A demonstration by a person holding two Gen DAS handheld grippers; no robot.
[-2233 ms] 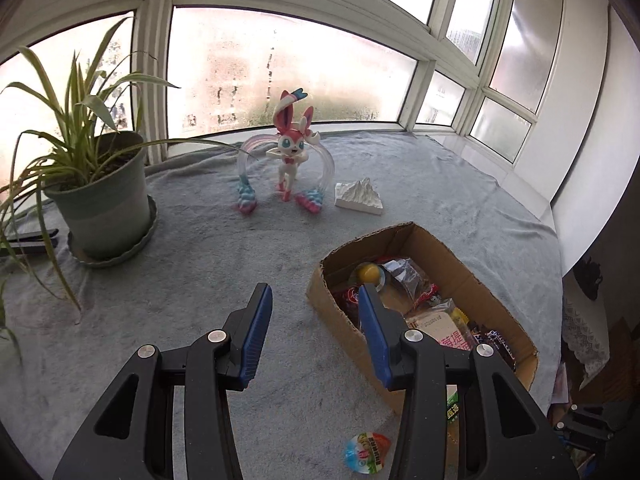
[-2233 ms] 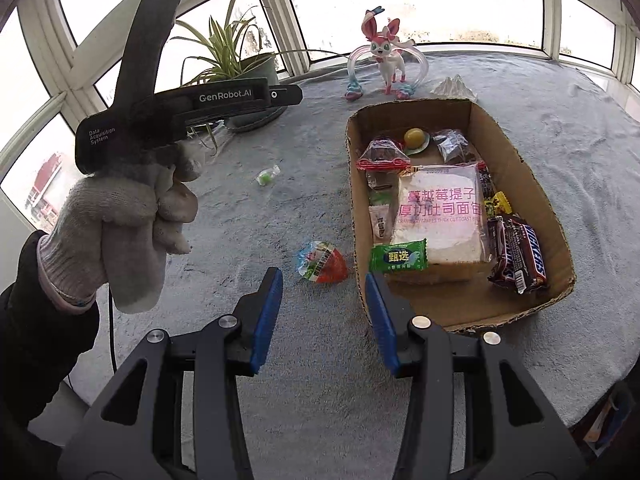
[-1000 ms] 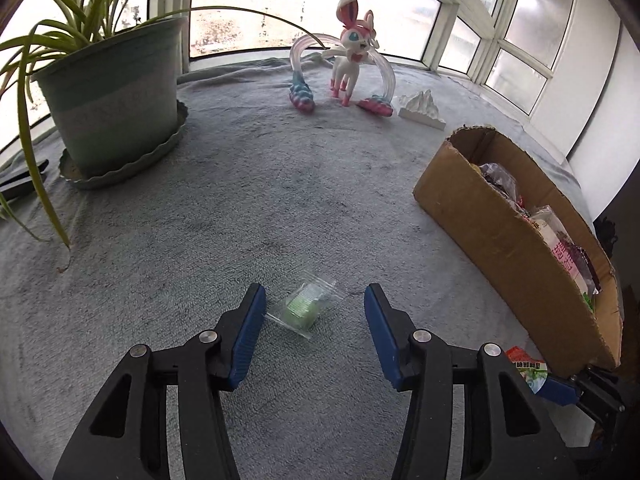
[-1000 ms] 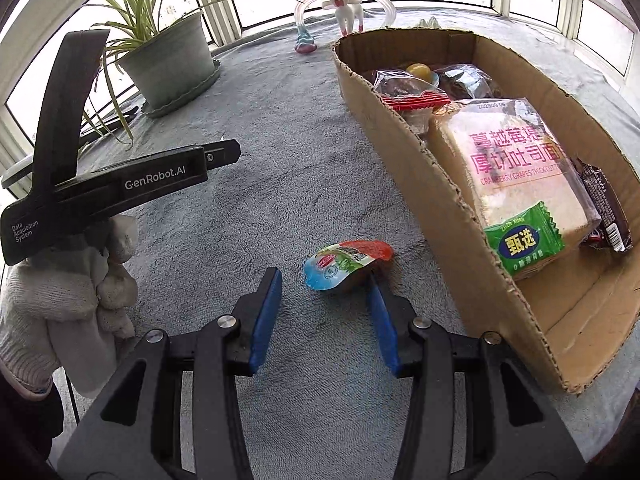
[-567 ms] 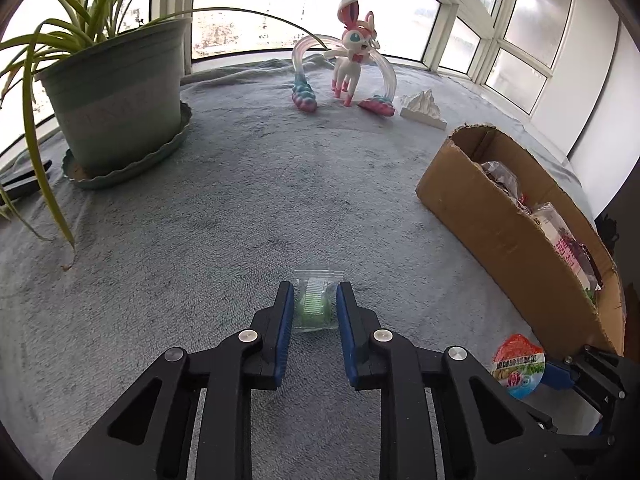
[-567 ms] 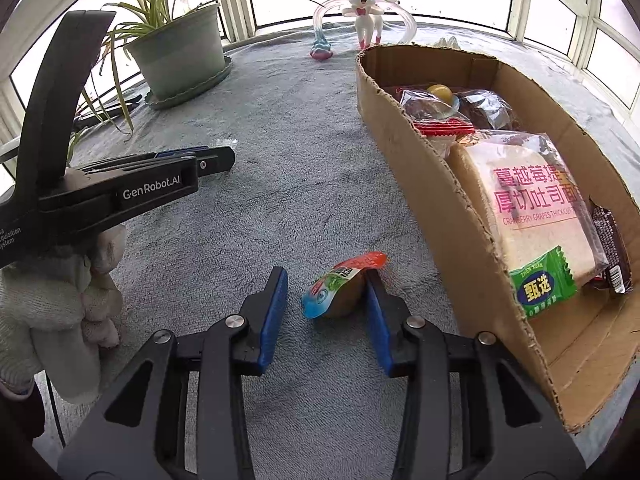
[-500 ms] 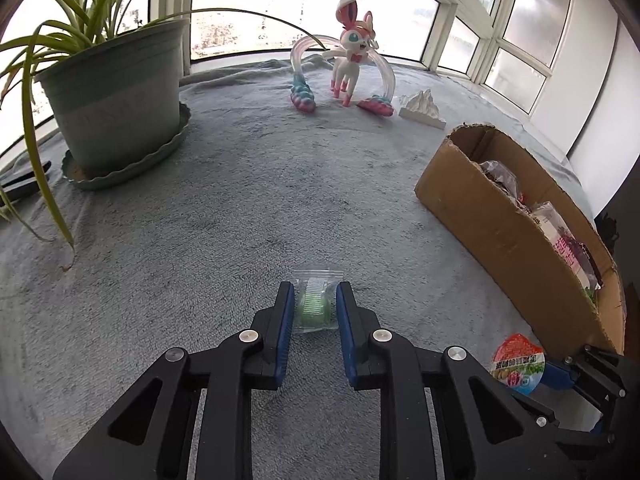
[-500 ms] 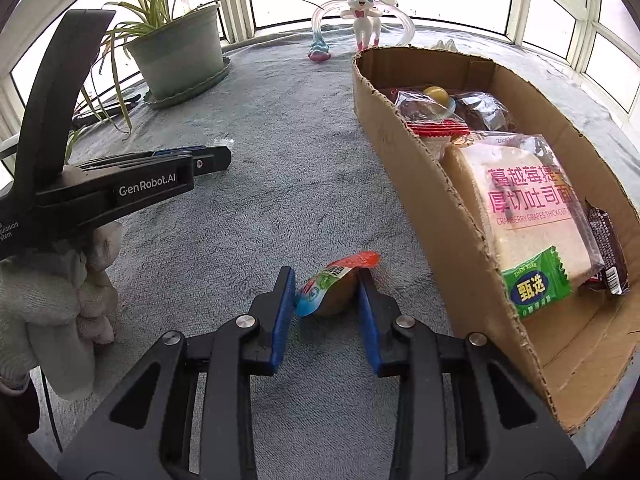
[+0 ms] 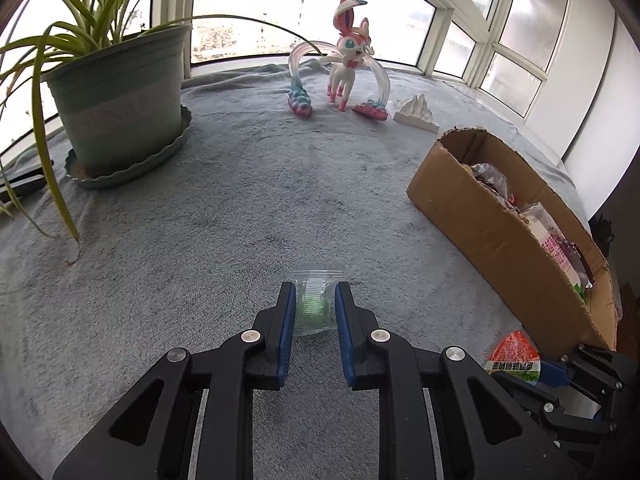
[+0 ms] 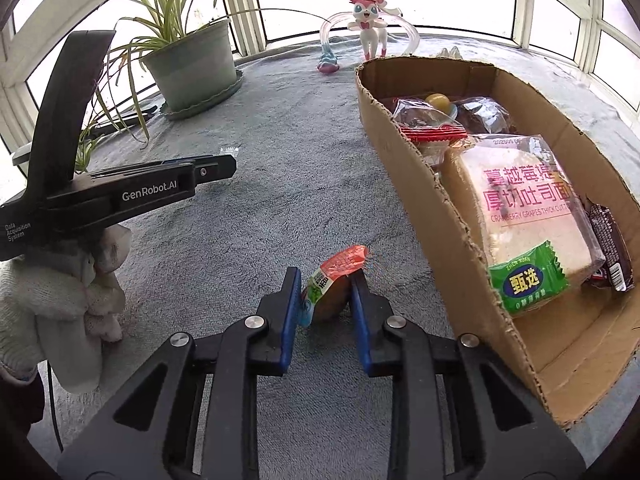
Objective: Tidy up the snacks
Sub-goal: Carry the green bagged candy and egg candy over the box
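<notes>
My left gripper (image 9: 315, 300) is shut on a small clear packet with a green candy (image 9: 314, 308), low over the grey cloth. My right gripper (image 10: 325, 286) is shut on a jelly cup with a red, green and blue lid (image 10: 334, 276), just left of the cardboard box (image 10: 452, 216). The box holds a bread pack (image 10: 524, 208), a green sachet (image 10: 528, 280), chocolate bars (image 10: 612, 248) and other wrapped snacks. In the left wrist view the box (image 9: 492, 216) is to the right, and the jelly cup (image 9: 514, 356) shows in the right gripper at lower right.
A potted spider plant (image 9: 120, 116) stands at the back left on the grey cloth (image 9: 224, 208). A pink and white toy figure (image 9: 348, 76) and a small white mountain model (image 9: 416, 112) stand at the back by the windows. A black tool (image 9: 20, 184) lies left of the pot.
Both grippers came down onto loose snacks and closed: the left on the green candy packet, the right on the jelly cup. In the last half second the right jaws tightened slightly.
</notes>
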